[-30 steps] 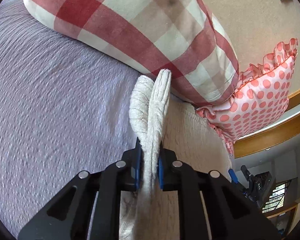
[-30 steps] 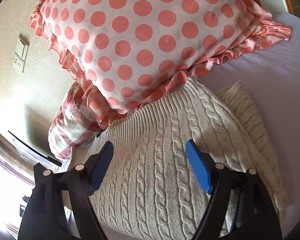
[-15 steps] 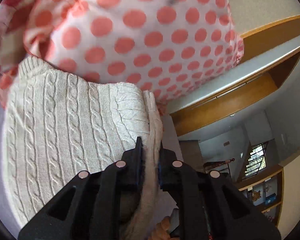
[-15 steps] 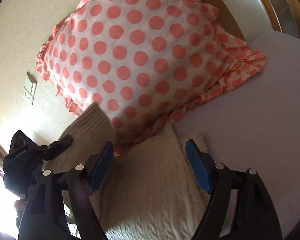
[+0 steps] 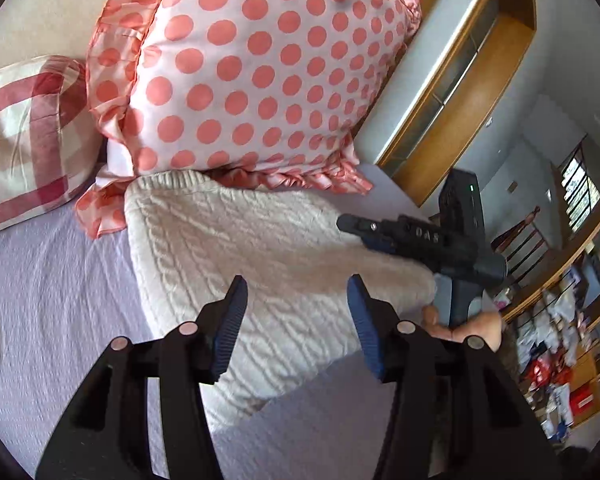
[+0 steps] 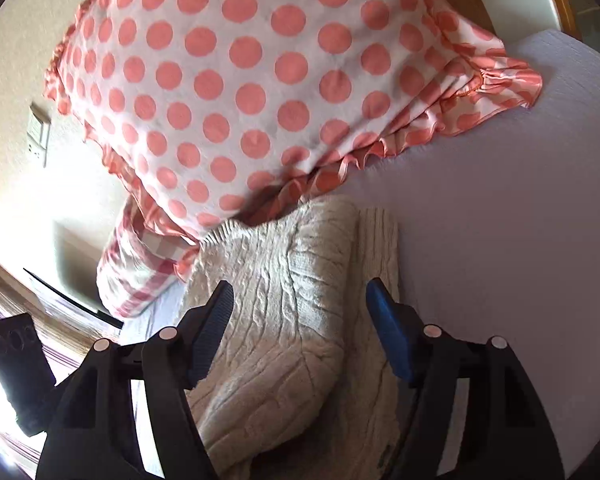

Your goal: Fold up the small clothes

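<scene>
Lilac bedspread [image 5: 52,304], cream sweater [image 5: 236,248] beyond both grippers' spread fingers [image 5: 230,322]

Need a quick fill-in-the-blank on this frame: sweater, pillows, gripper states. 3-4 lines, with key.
1. The left hand-held gripper is ____, with nothing between its fingers.
2. The cream sweater lies folded on the ____ bedsheet.
3. The sweater's far edge is tucked under the ____ pillow.
4. The pillow left of that one in the left wrist view is the ____ pillow.

Missing words: open; lavender; polka-dot; checked
</scene>
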### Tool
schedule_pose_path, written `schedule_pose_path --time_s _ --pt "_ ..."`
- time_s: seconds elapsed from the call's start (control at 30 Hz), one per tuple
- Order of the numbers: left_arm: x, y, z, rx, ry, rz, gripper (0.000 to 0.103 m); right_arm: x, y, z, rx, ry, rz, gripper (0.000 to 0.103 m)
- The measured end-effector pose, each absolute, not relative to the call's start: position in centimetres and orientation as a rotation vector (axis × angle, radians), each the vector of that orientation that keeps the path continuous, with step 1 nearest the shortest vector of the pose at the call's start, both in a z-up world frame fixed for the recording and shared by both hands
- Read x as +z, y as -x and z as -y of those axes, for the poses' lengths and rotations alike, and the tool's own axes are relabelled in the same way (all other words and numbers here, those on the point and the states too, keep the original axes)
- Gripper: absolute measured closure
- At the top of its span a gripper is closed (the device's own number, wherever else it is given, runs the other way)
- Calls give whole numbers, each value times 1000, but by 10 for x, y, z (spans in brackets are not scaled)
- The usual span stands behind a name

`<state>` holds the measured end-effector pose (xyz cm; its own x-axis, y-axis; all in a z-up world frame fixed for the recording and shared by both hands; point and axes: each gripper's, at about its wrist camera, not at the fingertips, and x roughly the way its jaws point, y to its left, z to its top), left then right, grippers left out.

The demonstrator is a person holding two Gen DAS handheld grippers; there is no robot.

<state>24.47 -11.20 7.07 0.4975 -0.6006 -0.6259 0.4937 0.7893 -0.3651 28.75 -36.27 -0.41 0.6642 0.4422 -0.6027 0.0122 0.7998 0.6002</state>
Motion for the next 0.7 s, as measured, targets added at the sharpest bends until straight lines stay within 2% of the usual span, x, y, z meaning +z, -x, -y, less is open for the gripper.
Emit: schedule_pose_path --time_s 0.03,0.1,0.23,0.27,0.33,0.4,0.43,0.47,0.63,0.67,0.7 --pt "63 -240 111 -669 117 -822 50 -7 -290 358 242 -576 -830 71" --pt "46 -237 118 -673 68 -851 51 -7 -290 359 209 -572 -785 90" --pt "26 -231 136 -652 -67 -822 53 -16 -296 368 135 -607 -792 90" --pt "27 -227 138 -644 -80 -809 53 -14 -294 369 147 -598 -796 88" --pt "37 -224 119 -673 31 -792 53 -9 -288 376 166 -647 -823 65" --pt "45 -234 94 -645 175 -773 49 -6 -280 388 187 -725 -820 6" --pt "47 -241 82 -616 227 -774 43 -4 -278 393 190 -747 -812 1" --pt "46 -249 72 -594 267 -791 41 -5 -278 396 210 -772 -817 1" --pt "15 -290 49 -564 448 -984 39 -19 -286 392 255 -823 -897 1" --pt "9 -295 50 -563 460 -1002 37 -19 -286 389 266 -814 -907 4" --pt "6 -298 51 -562 464 -1011 34 -22 -287 388 297 -825 -918 16"
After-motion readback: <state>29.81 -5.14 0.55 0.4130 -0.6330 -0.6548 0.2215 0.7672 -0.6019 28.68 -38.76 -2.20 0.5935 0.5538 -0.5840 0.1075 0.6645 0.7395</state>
